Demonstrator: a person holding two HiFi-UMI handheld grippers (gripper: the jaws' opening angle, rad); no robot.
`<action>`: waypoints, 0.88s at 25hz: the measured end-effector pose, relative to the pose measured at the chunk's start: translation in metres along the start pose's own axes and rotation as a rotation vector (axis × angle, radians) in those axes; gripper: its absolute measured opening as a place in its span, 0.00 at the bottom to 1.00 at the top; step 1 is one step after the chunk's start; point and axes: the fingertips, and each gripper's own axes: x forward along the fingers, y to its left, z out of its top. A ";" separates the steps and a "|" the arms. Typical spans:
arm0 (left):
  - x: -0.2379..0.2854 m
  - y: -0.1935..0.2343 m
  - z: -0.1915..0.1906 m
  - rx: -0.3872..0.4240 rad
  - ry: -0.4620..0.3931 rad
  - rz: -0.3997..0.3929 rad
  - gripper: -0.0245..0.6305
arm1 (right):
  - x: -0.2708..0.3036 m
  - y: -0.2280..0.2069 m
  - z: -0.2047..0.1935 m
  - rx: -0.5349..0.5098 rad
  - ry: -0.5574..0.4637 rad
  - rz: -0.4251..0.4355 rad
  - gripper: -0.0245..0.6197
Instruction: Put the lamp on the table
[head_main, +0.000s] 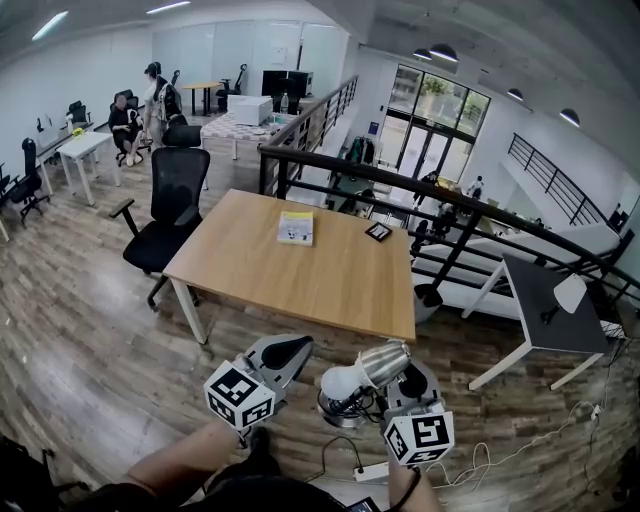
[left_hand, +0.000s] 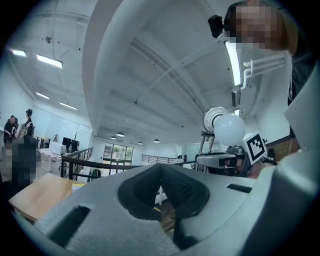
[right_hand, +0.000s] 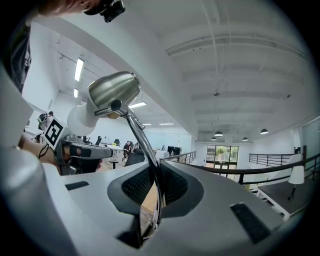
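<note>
The lamp has a brushed-metal shade, a round white bulb and a thin metal stem. It hangs low in the head view, above the floor and short of the wooden table. My right gripper is shut on the stem, and the shade leans up and to the left above the jaws. My left gripper is just left of the lamp, shut with nothing in it. From the left gripper view, the bulb shows up on the right beyond my left gripper.
A yellow-white booklet and a small dark item lie on the table's far half. A black office chair stands at its left end. A black railing runs behind. A power strip and cord lie on the floor.
</note>
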 end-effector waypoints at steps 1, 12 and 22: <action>0.002 0.003 -0.001 0.000 -0.001 0.001 0.05 | 0.003 -0.002 0.000 -0.003 -0.001 0.000 0.10; 0.031 0.060 -0.005 -0.014 0.000 -0.006 0.05 | 0.061 -0.014 -0.004 0.013 0.007 -0.019 0.10; 0.066 0.150 -0.004 -0.004 0.000 -0.071 0.05 | 0.155 -0.022 -0.018 0.024 0.012 -0.073 0.10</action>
